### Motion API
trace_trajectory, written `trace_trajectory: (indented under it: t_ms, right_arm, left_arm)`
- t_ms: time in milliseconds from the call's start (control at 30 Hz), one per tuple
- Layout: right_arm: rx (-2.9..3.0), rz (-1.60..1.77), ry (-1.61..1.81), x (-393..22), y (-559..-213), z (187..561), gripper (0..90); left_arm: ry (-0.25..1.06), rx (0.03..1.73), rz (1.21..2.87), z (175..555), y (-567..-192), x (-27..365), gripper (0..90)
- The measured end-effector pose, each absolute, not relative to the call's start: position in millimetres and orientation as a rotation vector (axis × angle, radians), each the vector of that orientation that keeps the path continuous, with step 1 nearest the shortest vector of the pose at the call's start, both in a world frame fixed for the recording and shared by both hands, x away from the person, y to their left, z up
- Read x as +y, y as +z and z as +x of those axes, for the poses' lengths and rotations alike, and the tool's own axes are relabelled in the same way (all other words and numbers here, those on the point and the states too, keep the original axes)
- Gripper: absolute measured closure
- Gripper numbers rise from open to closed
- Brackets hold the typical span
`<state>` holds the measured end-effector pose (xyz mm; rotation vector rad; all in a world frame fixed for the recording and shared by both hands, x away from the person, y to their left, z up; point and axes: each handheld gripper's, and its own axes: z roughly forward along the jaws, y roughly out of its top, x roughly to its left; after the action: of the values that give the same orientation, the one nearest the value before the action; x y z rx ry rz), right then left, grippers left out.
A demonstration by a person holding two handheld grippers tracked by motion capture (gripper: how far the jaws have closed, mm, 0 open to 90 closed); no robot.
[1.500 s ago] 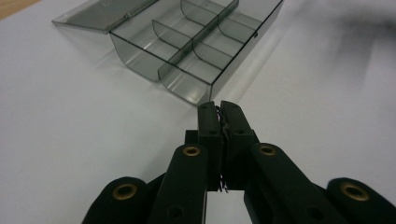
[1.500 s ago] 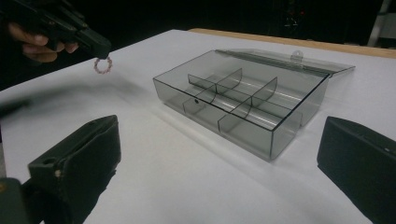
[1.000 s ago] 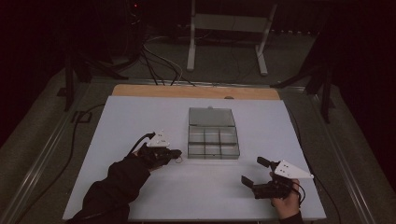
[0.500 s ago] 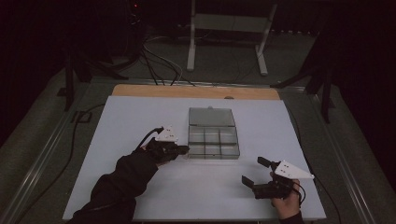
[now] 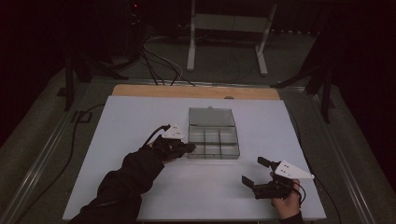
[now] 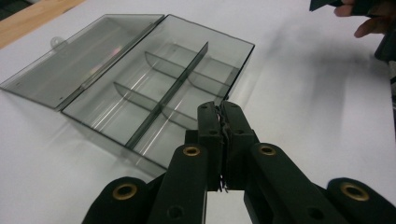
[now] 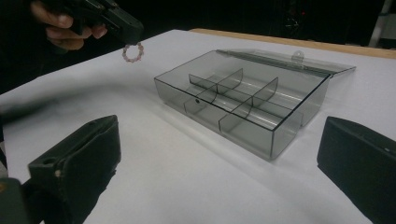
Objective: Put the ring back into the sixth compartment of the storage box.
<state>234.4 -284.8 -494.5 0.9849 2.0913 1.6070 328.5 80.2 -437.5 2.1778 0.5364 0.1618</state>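
Note:
A clear grey compartment box (image 5: 213, 142) lies mid-table with its lid (image 5: 211, 116) folded open behind it. My left gripper (image 5: 189, 148) hovers at the box's left front corner, shut on a small ring of pale pink beads (image 7: 132, 52) that dangles from its tips. In the left gripper view the jaws (image 6: 219, 108) are pressed together over the near compartments of the box (image 6: 159, 100). My right gripper (image 5: 253, 171) rests open near the table's front right, nothing between its fingers; in its own view it (image 7: 218, 135) faces the box (image 7: 243, 100).
The white tabletop (image 5: 140, 116) has a wooden strip (image 5: 196, 91) along its far edge. A cable (image 5: 154, 135) trails from the left gripper. Beyond the table stand a metal frame (image 5: 229, 28) and loose floor cables.
My left gripper has moved right, toward the box's left front corner, carrying the bead ring. The right gripper has stayed where it was.

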Motion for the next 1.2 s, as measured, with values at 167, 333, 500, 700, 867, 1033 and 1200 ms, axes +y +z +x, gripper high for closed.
trace_trajectory:
  t_ms: [167,333,500,700,867,1033,1200]
  right_arm:
    - [2.092,0.988,1.608,-285,-494,234,0.0]
    - [2.092,0.988,1.608,-285,-494,234,0.0]
    - [2.091,0.988,1.608,-285,-494,234,0.0]
    - [2.092,0.988,1.609,-285,-495,234,0.0]
    - [2.090,0.987,1.610,-286,-494,234,0.0]
    - [2.090,0.989,1.611,-286,-495,234,0.0]
    - [2.090,0.989,1.612,-286,-495,234,0.0]
  left_arm:
    - [0.161,0.526,2.174,332,-435,73,89.8]
    - [0.155,0.523,2.170,335,-434,69,89.8]
    - [0.147,0.512,2.165,340,-432,61,89.8]
    - [0.134,0.502,2.159,345,-430,51,89.8]
    - [0.126,0.485,2.158,350,-426,42,89.8]
    - [0.119,0.478,2.151,354,-423,35,89.8]
    - [0.118,0.469,2.146,358,-420,28,89.8]
